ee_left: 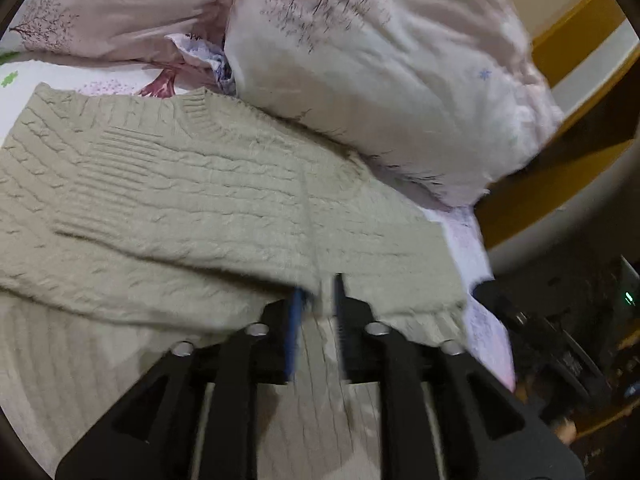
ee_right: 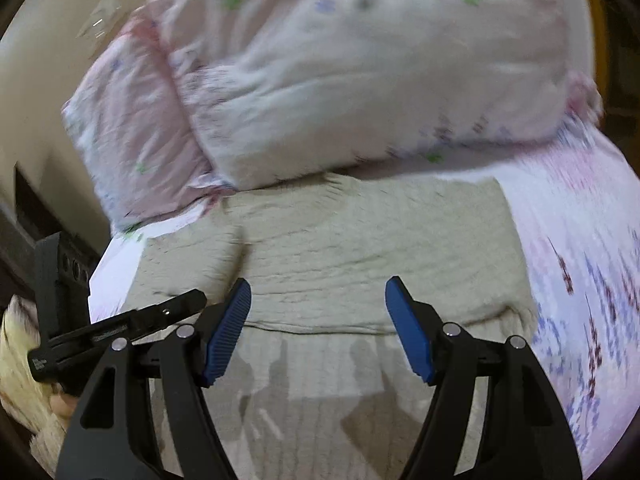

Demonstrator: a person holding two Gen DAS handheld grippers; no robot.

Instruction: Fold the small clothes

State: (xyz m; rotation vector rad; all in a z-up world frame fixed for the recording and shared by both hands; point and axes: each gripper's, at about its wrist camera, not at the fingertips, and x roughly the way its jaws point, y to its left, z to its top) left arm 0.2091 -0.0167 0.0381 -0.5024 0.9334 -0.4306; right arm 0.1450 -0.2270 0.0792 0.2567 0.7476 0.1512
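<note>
A beige cable-knit sweater lies on the bed, with a sleeve folded across its body. My left gripper is shut on a fold of the sweater near the sleeve seam. In the right wrist view the sweater spreads below the pillow, its ribbed hem nearest the camera. My right gripper is open and empty, just above the sweater's lower part. The left gripper shows at the left edge of that view.
A large floral pillow lies on the sweater's far edge; it also shows in the right wrist view. A pink duvet lies behind. The floral sheet runs to the right. The yellow bed frame and dark floor clutter are at right.
</note>
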